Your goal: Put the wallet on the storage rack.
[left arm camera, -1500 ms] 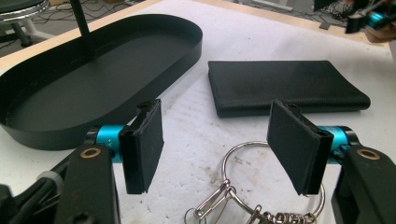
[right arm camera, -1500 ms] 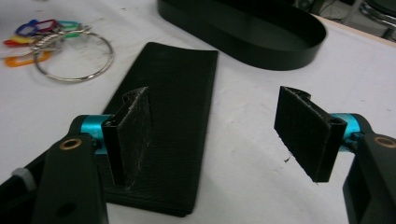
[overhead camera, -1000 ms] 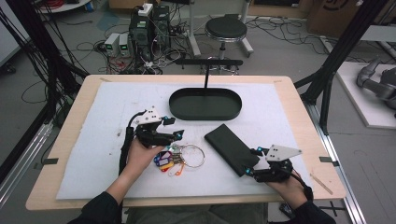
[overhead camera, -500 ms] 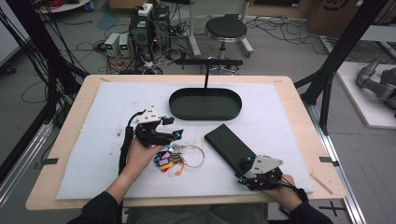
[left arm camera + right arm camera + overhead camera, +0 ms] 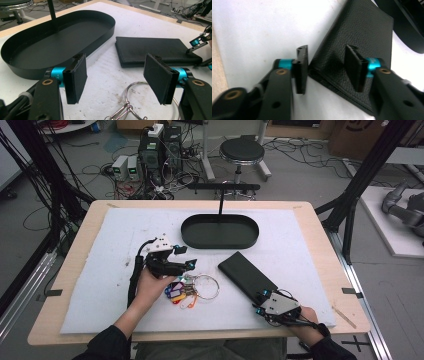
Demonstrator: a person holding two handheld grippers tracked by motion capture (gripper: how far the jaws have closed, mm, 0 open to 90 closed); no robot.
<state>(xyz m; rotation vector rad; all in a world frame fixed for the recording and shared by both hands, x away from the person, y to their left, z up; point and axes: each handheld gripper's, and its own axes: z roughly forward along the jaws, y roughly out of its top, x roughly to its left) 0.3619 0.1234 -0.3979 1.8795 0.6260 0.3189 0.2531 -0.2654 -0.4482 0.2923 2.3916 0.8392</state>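
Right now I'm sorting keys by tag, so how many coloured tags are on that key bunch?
3 that can be told: a blue tag, a yellow tag and an orange tag, clustered left of the key ring. Others may be hidden underneath.

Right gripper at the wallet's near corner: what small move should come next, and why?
Probably closing the right gripper on the black leather wallet. In the right gripper view its jaws stand open, one pad beside the wallet's corner on the white mat and the other over the leather, so the corner sits between them, not yet pinched. The left gripper hangs open above the key ring.
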